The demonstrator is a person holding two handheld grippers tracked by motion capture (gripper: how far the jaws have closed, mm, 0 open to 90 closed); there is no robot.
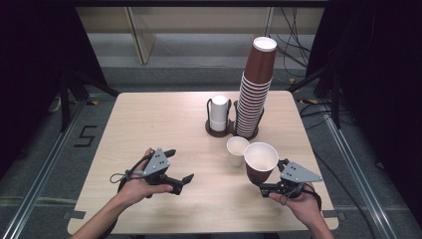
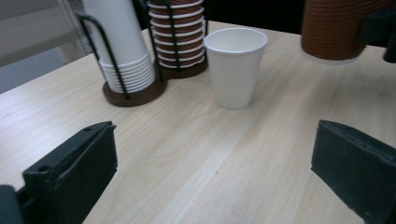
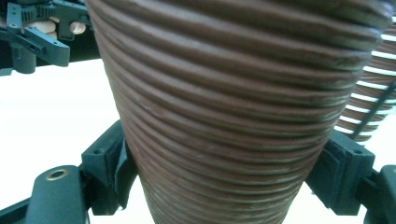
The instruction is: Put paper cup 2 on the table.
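Right gripper (image 1: 271,188) clamps brown cup (image 1: 261,162) upright, just right of white cup (image 1: 237,151) on desk (image 1: 149,129); left gripper (image 1: 180,167) open, farther off

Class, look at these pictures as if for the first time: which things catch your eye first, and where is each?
The tall leaning stack of brown cups towers at the table's far side, beside a shorter white stack in the same black rack. Nearer, the right hand-held gripper holds a ribbed brown cup above the table, next to a lone white cup standing upright. The left hand-held gripper is open and holds nothing.
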